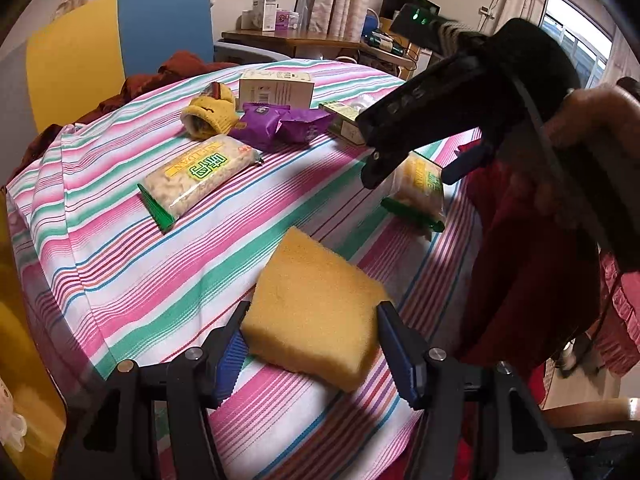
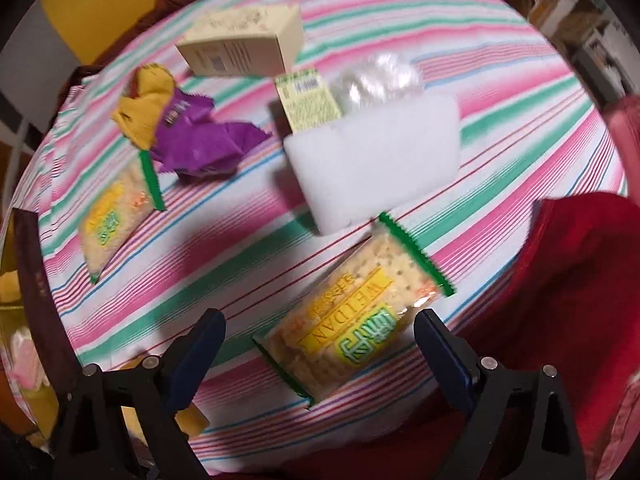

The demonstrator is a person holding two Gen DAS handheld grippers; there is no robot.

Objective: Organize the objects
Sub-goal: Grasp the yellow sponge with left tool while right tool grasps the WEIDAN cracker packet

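Left wrist view: the left gripper clasped a porous yellow sponge lying on the striped cloth. Only the right wrist view showed a white foam block; there the right gripper stood wide open above a glossy cracker packet, not touching it.

Sponge on table

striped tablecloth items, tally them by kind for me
Green-edged clear cracker packs: 2
Foam sponges, yellow and white: 2
Cardboard boxes, cream and green-labelled: 2
Purple foil snack packets: 2
Yellow knitted item: 1
Clear plastic bag: 1
Total: 10
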